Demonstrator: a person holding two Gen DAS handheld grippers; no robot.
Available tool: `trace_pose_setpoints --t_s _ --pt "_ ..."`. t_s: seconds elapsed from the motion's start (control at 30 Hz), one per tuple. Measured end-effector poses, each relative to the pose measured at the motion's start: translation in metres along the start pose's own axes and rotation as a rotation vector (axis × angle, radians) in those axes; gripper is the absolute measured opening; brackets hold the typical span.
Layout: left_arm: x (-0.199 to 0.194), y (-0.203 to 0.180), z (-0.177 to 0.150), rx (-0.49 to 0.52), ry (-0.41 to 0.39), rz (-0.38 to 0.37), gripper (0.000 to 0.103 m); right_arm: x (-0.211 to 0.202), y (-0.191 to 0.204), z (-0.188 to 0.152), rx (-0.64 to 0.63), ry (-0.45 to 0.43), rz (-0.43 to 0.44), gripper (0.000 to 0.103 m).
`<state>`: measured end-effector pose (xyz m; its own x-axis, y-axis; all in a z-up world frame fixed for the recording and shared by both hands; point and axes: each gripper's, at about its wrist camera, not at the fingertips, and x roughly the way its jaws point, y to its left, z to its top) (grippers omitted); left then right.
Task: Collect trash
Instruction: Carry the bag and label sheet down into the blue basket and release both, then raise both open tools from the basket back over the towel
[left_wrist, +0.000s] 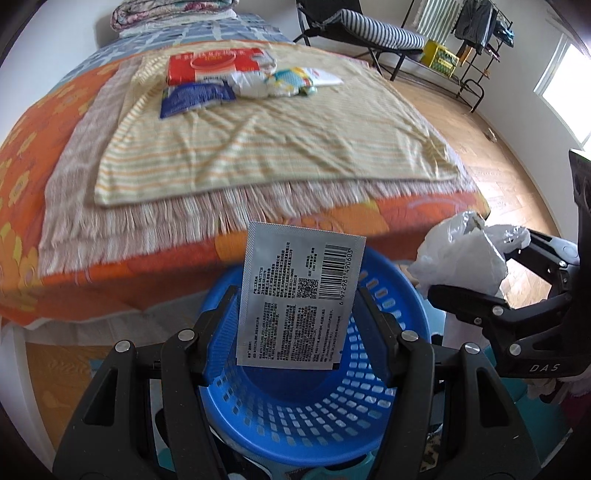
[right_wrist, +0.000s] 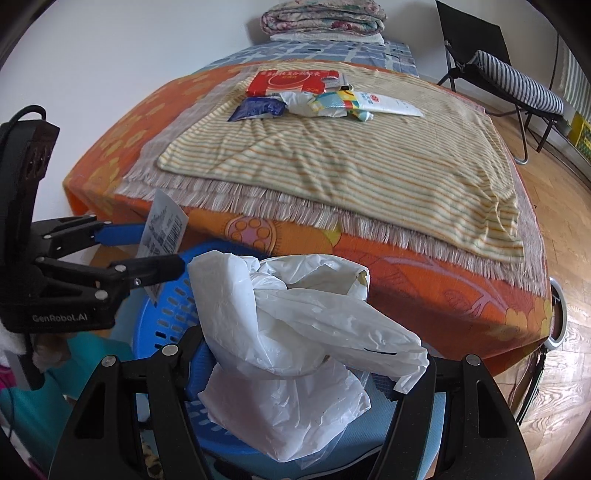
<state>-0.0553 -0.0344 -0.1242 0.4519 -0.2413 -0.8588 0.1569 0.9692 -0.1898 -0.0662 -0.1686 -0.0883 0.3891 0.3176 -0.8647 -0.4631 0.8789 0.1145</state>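
Silver packet (left_wrist: 301, 299) pinched upright between left gripper (left_wrist: 297, 295) fingers, jaws about half apart, barcode side facing up, directly over blue basket (left_wrist: 314, 417). White plastic bag (right_wrist: 295, 343) crumpled and clamped in right gripper (right_wrist: 295, 354), jaws held wide by its bulk, just beside and above same basket's rim. Beyond, on bed (right_wrist: 406, 266), striped towel (left_wrist: 258, 147) carrying more trash: red box (left_wrist: 210, 66), blue pouch (left_wrist: 192, 98), crumpled wrappers (left_wrist: 273, 83). Folding chair (left_wrist: 362, 29) farther back.
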Motion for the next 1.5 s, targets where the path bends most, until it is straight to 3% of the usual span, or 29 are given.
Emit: trace_pose_setpoints --t_s 0.5,0.63,1.0,1.3,1.5 --pt "0.009 0.000 -0.017 -0.028 0.033 0.003 0.064 0.007 0.005 -0.010 0.009 0.032 0.031 0.071" --pt "0.010 0.002 -0.016 -0.049 0.035 0.007 0.076 0.008 0.004 -0.009 0.018 0.032 0.032 0.076" --pt "0.013 0.003 -0.015 -0.056 0.046 0.014 0.077 0.012 0.002 -0.010 0.026 0.047 0.033 0.076" --pt "0.011 0.008 -0.013 -0.077 0.038 0.023 0.077 0.017 -0.004 -0.010 0.061 0.062 0.088 0.080" --pt "0.008 0.010 -0.011 -0.089 0.024 0.028 0.077 0.014 0.008 -0.010 -0.004 0.053 0.061 0.080"
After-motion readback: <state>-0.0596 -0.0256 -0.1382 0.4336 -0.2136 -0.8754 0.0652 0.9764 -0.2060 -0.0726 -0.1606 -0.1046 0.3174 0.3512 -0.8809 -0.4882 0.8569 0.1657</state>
